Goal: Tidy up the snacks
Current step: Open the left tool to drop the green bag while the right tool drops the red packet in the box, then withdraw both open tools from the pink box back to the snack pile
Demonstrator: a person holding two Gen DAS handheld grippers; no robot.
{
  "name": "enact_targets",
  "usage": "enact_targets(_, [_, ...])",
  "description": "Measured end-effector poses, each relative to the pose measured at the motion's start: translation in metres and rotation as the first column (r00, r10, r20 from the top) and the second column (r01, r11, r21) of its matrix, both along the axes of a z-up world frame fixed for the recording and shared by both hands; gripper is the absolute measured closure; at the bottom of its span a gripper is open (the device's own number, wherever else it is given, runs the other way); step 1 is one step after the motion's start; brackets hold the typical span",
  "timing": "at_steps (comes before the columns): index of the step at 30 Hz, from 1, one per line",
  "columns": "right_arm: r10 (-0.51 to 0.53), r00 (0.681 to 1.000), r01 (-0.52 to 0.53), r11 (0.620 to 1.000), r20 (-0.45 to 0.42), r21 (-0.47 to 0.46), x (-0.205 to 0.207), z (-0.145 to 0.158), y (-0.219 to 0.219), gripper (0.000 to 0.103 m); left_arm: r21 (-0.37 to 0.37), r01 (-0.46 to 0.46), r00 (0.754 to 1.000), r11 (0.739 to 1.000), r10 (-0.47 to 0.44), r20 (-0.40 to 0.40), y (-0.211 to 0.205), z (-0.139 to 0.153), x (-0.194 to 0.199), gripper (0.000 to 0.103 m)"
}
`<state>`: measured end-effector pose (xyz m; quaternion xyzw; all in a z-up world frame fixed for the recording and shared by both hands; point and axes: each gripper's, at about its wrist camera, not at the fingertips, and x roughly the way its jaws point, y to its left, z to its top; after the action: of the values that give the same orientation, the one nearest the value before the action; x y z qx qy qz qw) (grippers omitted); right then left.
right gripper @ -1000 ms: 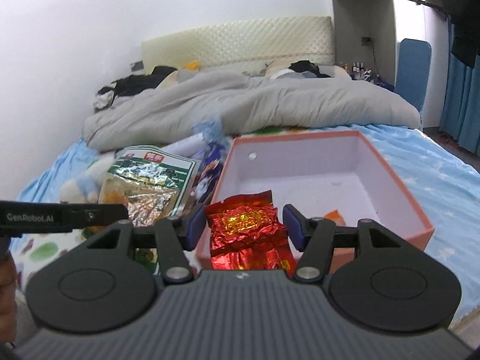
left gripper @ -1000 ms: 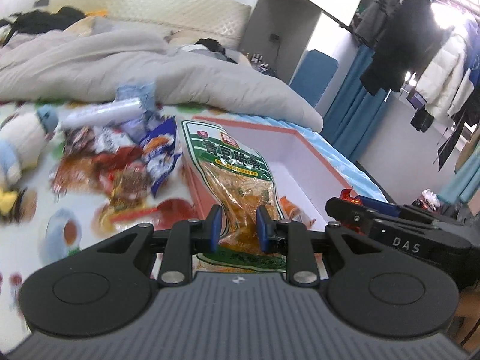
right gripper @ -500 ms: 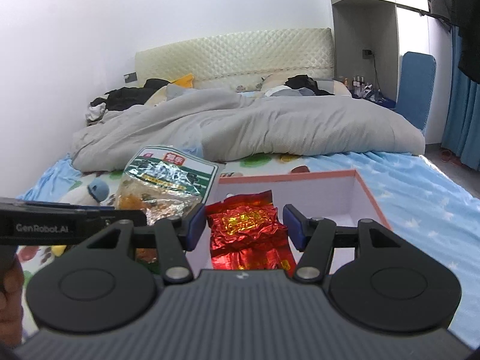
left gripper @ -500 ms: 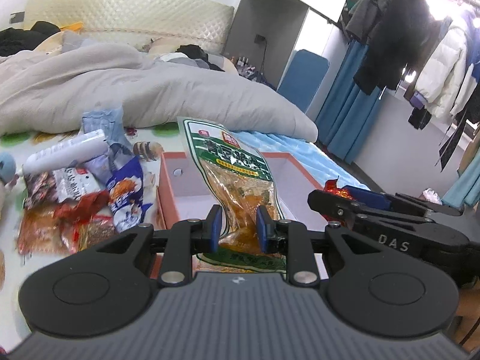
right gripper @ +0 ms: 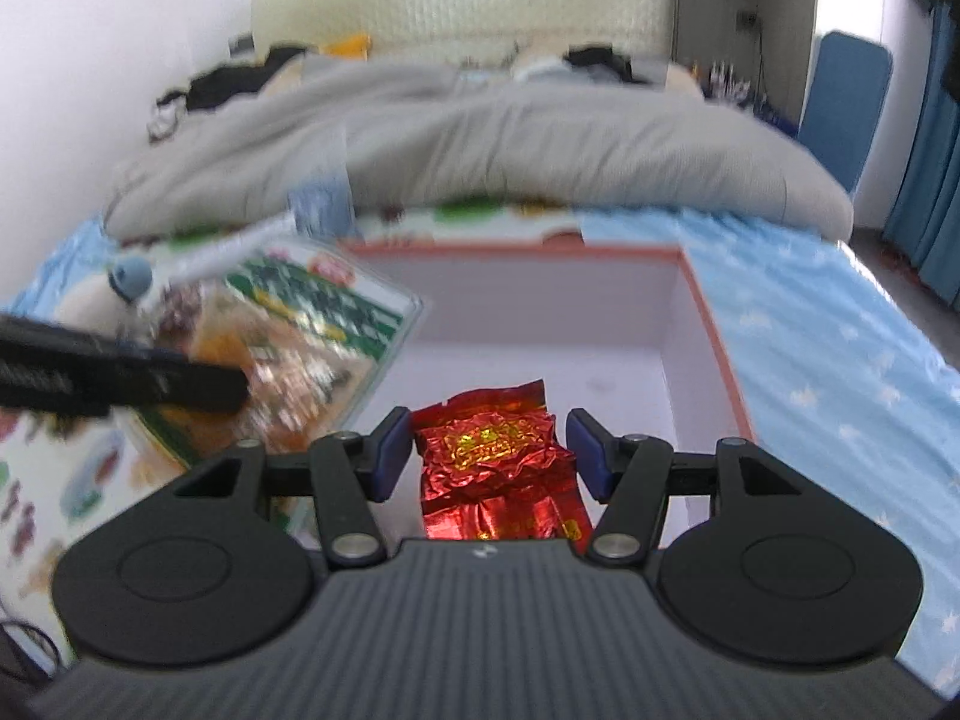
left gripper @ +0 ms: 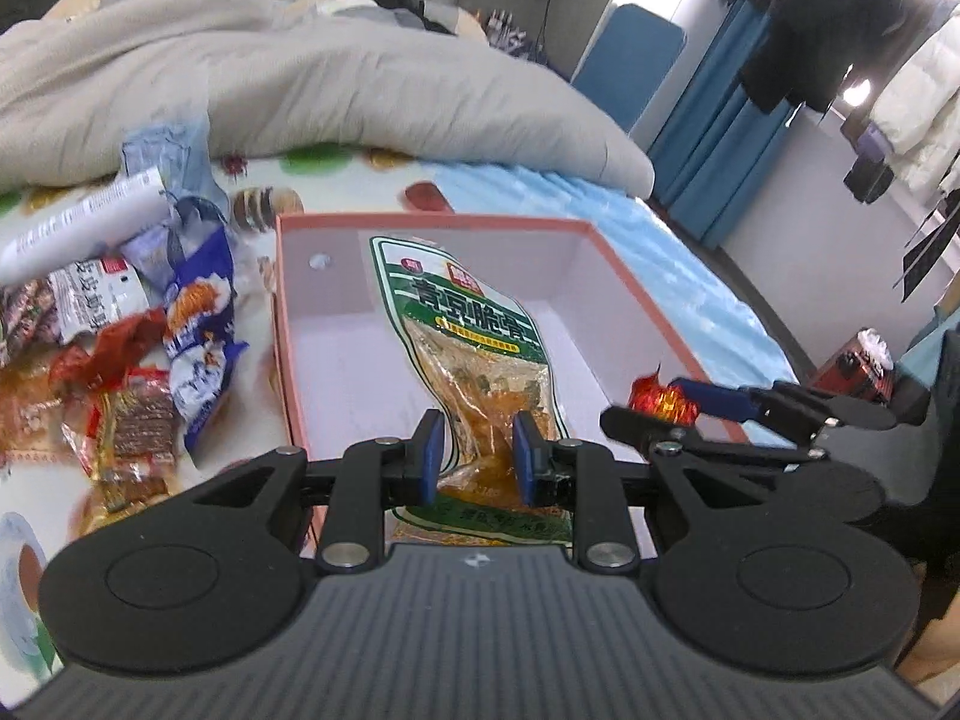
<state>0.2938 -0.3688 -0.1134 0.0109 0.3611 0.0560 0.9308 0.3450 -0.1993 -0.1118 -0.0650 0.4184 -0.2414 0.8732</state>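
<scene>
Left gripper (left gripper: 474,450) clamps the green snack pouch (left gripper: 474,354) and right gripper (right gripper: 492,450) grips the red foil packet (right gripper: 495,456), both over the pink box (left gripper: 636,294).

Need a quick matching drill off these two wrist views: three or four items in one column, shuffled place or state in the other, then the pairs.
Things:
1. green-and-clear snack pouch with orange contents
2. crinkled red foil packet with gold print
3. pink cardboard box with white inside
4. blue-and-white snack bag

Places or states:
A. lying on the bedsheet among loose snacks, left of the box
B. clamped in the left gripper, held over the box
C. open-topped on the bed
D. between the fingers of the right gripper

Pairs: 1-B, 2-D, 3-C, 4-A
</scene>
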Motion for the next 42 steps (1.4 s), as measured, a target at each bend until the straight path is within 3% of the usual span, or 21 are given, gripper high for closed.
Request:
enact_targets(4, [-0.007, 0.999, 0.008, 0.999, -0.032, 0.047, -0.003, -0.007, -0.011, 0.041, -0.007, 0.015, 1.000, 1.000, -0.015, -0.008, -0.007, -0.004, 0.001, 0.072])
enact_targets(6, [-0.001, 0.999, 0.003, 0.999, -0.035, 0.052, -0.003, -0.005, -0.013, 0.037, 0.023, -0.007, 1.000, 1.000, 0.007, -0.006, -0.008, -0.003, 0.002, 0.060])
enact_targets(8, [0.002, 1.000, 0.000, 0.997, -0.028, 0.072, -0.002, -0.002, -0.016, 0.023, 0.026, -0.029, 1.000, 0.999, 0.029, 0.010, -0.006, 0.000, 0.000, 0.043])
enact_targets(10, [0.002, 1.000, 0.000, 0.995, -0.017, 0.103, -0.003, 0.001, -0.019, 0.018, 0.018, -0.028, 0.999, 0.999, 0.027, 0.022, -0.004, 0.004, -0.002, 0.040])
enact_targets(21, [-0.027, 0.997, 0.016, 0.989, 0.074, 0.148, -0.028, 0.021, -0.019, 0.018, 0.000, -0.027, 0.994, 1.000, 0.027, 0.105, 0.008, 0.028, -0.031, 0.040])
enact_targets(26, [-0.038, 0.994, 0.027, 0.994, 0.100, 0.104, -0.043, 0.024, -0.006, 0.018, -0.001, -0.040, 0.989, 0.999, 0.040, 0.141, 0.023, 0.037, -0.051, 0.040])
enact_targets(30, [-0.039, 0.993, 0.024, 0.991, 0.115, 0.132, -0.052, 0.026, 0.001, 0.018, 0.008, -0.059, 0.986, 0.998, 0.057, 0.159, 0.035, 0.039, -0.064, 0.039])
enact_targets(39, [-0.060, 0.985, 0.043, 0.993, 0.160, 0.108, -0.067, 0.027, 0.019, 0.018, -0.015, -0.102, 0.976, 0.995, 0.103, 0.191, 0.058, 0.038, -0.077, 0.038])
enact_targets(42, [-0.060, 0.983, 0.043, 0.995, 0.176, 0.094, -0.074, 0.029, 0.027, 0.018, 0.006, -0.100, 0.971, 0.995, 0.096, 0.217, 0.063, 0.040, -0.084, 0.037])
